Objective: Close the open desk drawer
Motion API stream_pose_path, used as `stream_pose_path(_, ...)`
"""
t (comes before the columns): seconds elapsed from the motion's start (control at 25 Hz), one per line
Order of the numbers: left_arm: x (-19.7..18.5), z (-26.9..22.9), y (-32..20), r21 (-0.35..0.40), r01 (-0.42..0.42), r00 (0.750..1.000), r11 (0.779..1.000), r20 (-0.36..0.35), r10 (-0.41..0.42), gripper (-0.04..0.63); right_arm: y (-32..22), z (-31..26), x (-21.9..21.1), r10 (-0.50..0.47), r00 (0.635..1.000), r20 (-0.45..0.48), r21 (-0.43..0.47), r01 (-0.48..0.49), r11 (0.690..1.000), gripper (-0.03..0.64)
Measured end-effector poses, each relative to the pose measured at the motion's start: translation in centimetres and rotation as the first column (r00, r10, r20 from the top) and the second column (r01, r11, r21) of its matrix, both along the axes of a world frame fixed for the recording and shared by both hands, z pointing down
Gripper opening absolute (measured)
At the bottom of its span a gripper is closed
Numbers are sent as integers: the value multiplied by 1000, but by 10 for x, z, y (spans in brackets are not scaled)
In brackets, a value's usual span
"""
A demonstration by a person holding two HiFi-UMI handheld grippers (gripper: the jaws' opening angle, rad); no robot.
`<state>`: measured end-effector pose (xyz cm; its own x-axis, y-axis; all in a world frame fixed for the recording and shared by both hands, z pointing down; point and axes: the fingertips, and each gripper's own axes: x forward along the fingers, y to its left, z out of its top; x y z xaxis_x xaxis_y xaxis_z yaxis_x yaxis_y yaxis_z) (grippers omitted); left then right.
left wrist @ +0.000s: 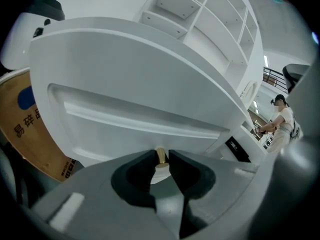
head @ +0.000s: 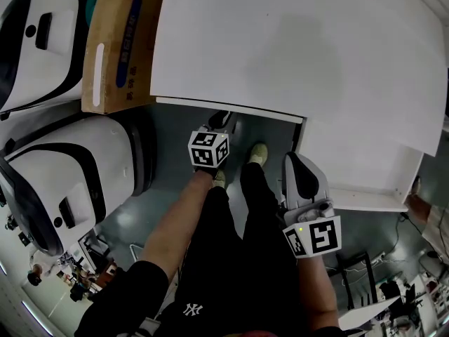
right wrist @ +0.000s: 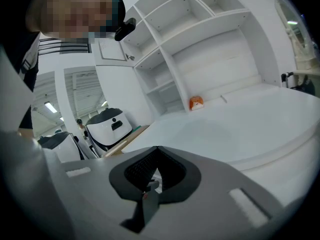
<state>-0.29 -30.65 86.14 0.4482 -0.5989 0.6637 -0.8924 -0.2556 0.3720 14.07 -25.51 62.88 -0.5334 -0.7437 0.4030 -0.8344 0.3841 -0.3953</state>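
The drawer fills the middle of the left gripper view: plain white front, a sunken panel, and one small brass knob low in the centre. The left gripper is clamped right on that knob. The right gripper, at lower right of the head view, has its jaws pressed together on nothing. In the head view the drawer is tucked under the desk top near frame centre, so I honestly can't tell how far out it sits. The left jaws are hidden there too; only the marker cube shows.
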Motion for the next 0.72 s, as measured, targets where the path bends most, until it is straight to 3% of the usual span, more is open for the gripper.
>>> stream_pose_path(0.72, 0, 0, -25, 36, 28, 1000, 999, -1, -28, 94, -14, 6, 14, -12, 1000, 17, -1, 12, 1000, 22)
